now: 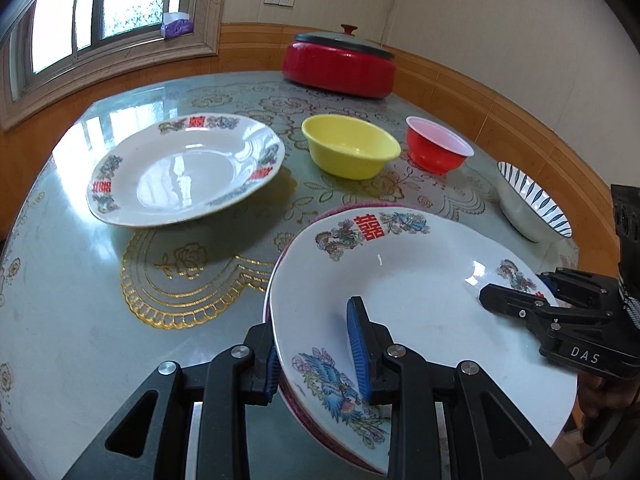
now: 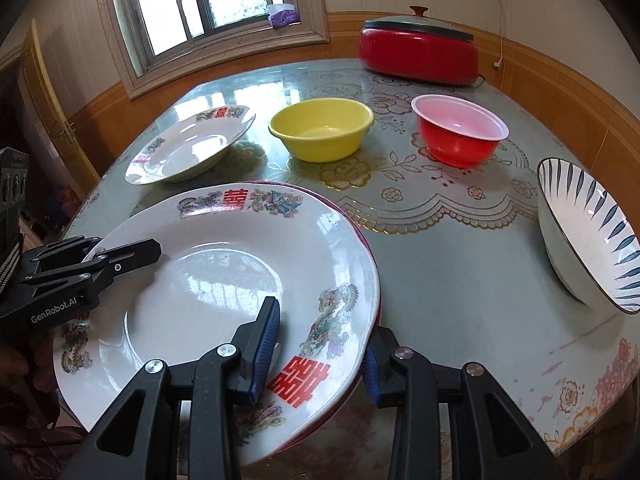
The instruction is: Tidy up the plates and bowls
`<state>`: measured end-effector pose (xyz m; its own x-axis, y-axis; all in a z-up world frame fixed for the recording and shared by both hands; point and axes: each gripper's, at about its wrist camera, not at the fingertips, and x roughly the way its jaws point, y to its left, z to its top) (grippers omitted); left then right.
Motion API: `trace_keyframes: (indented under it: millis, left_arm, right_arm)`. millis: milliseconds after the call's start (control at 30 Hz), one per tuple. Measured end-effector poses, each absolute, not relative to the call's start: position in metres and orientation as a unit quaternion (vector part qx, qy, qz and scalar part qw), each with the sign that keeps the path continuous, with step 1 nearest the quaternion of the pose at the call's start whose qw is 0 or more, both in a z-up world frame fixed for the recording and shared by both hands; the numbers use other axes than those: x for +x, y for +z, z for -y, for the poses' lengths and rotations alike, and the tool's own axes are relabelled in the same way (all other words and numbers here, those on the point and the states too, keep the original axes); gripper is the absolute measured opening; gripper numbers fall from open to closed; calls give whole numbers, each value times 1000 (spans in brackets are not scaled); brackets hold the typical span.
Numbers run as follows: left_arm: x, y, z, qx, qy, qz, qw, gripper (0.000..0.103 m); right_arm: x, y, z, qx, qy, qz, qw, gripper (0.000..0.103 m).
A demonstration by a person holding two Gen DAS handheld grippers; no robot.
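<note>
Your left gripper (image 1: 318, 354) and right gripper (image 2: 320, 354) clamp opposite rims of plate stack (image 1: 400, 280); lone plate (image 1: 184, 172) lies ahead-left on surface (image 1: 80, 300), nearer your left gripper.

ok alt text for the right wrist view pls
Both claws, right and left, grip opposite rims of a white patterned plate stacked on another plate over a floral table. Behind sit a matching plate, yellow bowl, red bowl, striped bowl and red pot.

Floral-covered table (image 2: 460, 256), 1 plate (image 2: 188, 146), yellow bowl (image 2: 322, 128), red bowl (image 2: 460, 132), striped bowl (image 2: 588, 236), red cooker (image 2: 418, 50)
</note>
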<state>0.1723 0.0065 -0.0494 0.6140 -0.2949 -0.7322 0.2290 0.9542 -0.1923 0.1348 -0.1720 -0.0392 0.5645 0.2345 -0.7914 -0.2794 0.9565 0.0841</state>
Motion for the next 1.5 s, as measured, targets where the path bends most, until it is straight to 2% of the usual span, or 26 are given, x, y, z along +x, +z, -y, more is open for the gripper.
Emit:
trace_keyframes:
  millis: [500, 733, 1500]
  left_arm:
    - [170, -52, 0, -30, -150, -406, 901, 40]
    - [170, -52, 1, -27, -150, -405, 901, 41]
    - [164, -54, 0, -21, -145, -402, 904, 41]
  right_arm:
    - [137, -45, 175, -33, 179, -407, 895, 39]
    - [139, -46, 183, 3, 197, -409, 891, 39]
    - [135, -36, 178, -27, 202, -461, 864, 43]
